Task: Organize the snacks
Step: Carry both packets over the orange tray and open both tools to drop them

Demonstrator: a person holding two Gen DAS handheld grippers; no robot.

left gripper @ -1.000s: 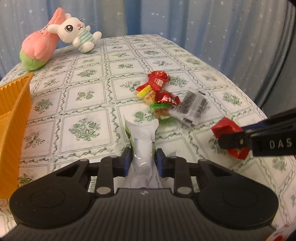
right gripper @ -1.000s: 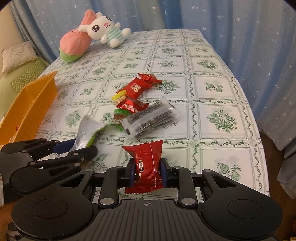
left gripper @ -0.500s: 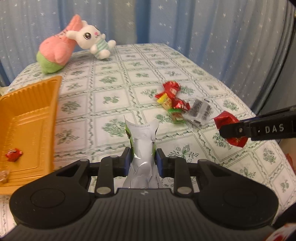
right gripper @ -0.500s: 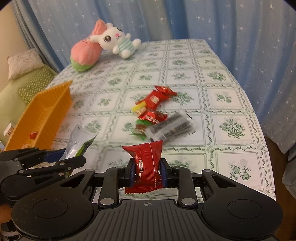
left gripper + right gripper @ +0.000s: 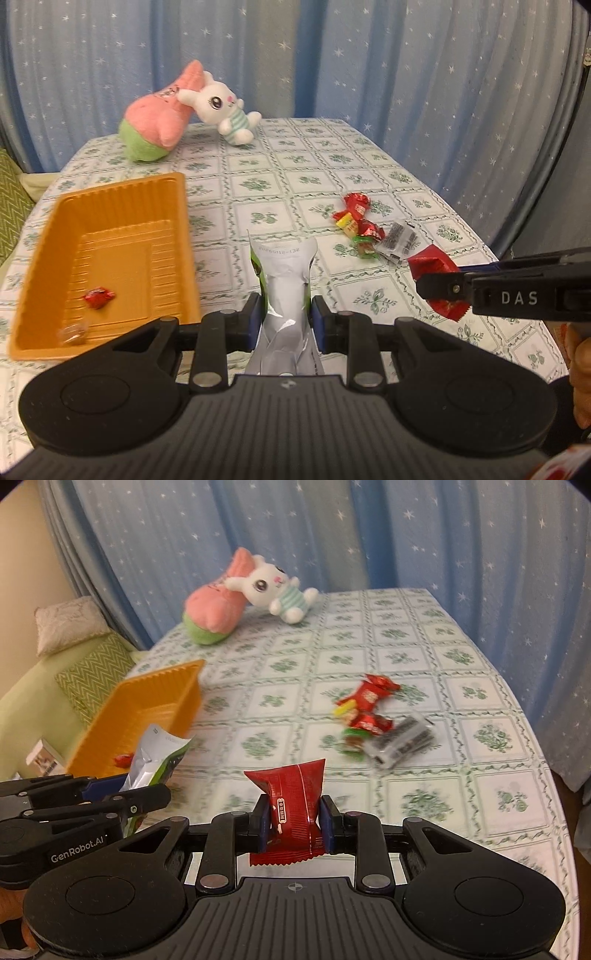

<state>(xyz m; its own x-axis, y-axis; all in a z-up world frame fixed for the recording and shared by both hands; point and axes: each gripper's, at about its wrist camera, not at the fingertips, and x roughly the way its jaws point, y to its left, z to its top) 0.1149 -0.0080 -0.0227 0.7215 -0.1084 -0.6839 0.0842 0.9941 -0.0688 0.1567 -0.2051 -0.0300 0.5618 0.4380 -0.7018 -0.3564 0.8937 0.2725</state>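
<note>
The left hand-held gripper (image 5: 284,317) pinched a silver-green packet (image 5: 286,288); the right hand-held gripper (image 5: 295,821) pinched a red packet (image 5: 293,805), both above the counter (image 5: 424,657). Each should clear the orange tray (image 5: 122,206) wall before its pads part.

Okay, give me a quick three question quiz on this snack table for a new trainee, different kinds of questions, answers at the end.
1. True or false: the left tongs are empty.
2. What do the right tongs hold? A) red packet B) plush rabbit C) nothing
3. Fill in: the orange tray already holds a small ___ candy.

Key: 1. False, they grip a silver-and-green packet. 2. A. 3. red.
</note>
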